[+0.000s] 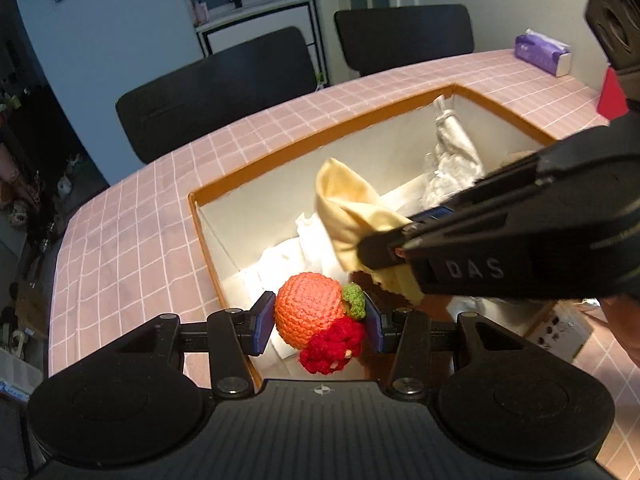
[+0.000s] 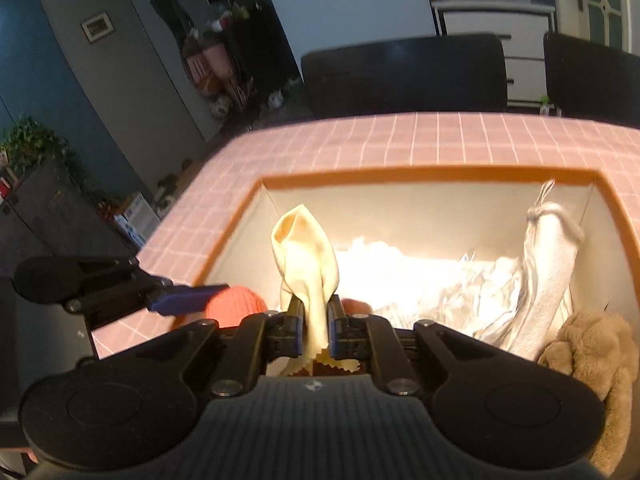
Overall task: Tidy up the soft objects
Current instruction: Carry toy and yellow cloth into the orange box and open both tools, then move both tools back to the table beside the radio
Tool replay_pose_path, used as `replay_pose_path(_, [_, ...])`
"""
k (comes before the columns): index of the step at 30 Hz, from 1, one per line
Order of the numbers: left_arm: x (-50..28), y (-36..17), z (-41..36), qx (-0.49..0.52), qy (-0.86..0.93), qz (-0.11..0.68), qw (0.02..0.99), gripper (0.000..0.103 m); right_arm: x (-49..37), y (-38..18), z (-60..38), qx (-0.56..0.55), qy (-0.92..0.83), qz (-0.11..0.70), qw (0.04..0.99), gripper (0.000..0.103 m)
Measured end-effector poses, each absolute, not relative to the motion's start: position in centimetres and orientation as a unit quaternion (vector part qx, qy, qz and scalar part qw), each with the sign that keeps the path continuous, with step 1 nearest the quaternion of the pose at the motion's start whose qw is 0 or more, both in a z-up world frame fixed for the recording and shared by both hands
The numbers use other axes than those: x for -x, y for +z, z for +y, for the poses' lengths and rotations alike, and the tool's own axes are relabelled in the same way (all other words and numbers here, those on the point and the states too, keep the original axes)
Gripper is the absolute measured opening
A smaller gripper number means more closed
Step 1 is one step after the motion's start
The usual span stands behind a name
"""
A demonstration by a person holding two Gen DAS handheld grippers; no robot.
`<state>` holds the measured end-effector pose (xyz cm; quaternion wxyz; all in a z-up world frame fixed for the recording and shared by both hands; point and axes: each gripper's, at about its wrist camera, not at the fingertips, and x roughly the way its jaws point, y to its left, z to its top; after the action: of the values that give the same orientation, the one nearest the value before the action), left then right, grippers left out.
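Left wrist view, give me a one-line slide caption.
Left gripper holds a crocheted orange fruit over the open box while the right gripper carries a yellow cloth.

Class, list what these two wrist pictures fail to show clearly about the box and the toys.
- Box floor: glare whites it out in the right wrist view.
- Plush toy: cut by the right wrist picture's edge; hidden behind the right hand-held gripper in the left view.
- Crochet fruit: its underside is hidden in both views.
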<state>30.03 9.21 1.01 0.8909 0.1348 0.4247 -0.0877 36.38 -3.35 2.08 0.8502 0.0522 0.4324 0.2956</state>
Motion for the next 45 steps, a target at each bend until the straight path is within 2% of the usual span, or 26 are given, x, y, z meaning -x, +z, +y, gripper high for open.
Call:
replay_pose_path(7, [-30.4, 0.7, 8.7, -0.147, -0.078, 0.433, 0.886, 0.054, -35.9, 2.2, -4.2, -0.061, 0.295, 0.43, 0.851, 0.024])
replay_pose_path(9, [-30.4, 0.6, 8.5, -0.148, -0.076, 0.434, 0.885, 0.057, -35.7, 2.6, -4.7, -0.068, 0.294, 0.424, 0.854, 0.04])
replay_pose_path(10, [-30.4, 0.6, 8.4, -0.149, -0.077, 0.434, 0.885, 0.058, -35.8, 3.0, -4.5, -0.071, 0.293, 0.421, 0.856, 0.042])
replay_pose_path(15, [-29.8, 0.9, 8.2, -0.149, -0.079, 0.422, 0.891, 0.074, -35.4, 4.0, -5.6, -0.081, 0.294, 0.409, 0.86, 0.05])
replay_pose_path(18, [-29.2, 1.6, 8.1, -0.151, -0.078, 0.41, 0.896, 0.077, -35.2, 4.6, -6.2, -0.1, 0.295, 0.4, 0.862, 0.056])
replay_pose_path(23, [-27.6, 3.1, 8.3, -0.143, -0.075, 0.381, 0.91, 0.077, -33.5, 6.2, -7.2, -0.106, 0.288, 0.368, 0.878, 0.062])
replay_pose_path(32, [-21.1, 5.3, 8.8, -0.099, -0.041, 0.252, 0.962, 0.077, -27.9, 9.0, -10.2, -0.121, 0.253, 0.275, 0.919, 0.065])
replay_pose_path(35, [-18.4, 5.7, 8.5, -0.082, -0.038, 0.209, 0.974, 0.077, -25.4, 9.5, -10.9, -0.108, 0.241, 0.238, 0.935, 0.069])
replay_pose_path(43, [-13.1, 4.6, 7.6, -0.047, -0.028, 0.143, 0.988, 0.071, -20.1, 7.3, -13.0, -0.105, 0.233, 0.198, 0.946, 0.072])
replay_pose_path(45, [-12.1, 4.0, 7.6, -0.03, -0.025, 0.132, 0.99, 0.071, -18.8, 6.4, -13.8, -0.101, 0.229, 0.19, 0.95, 0.076])
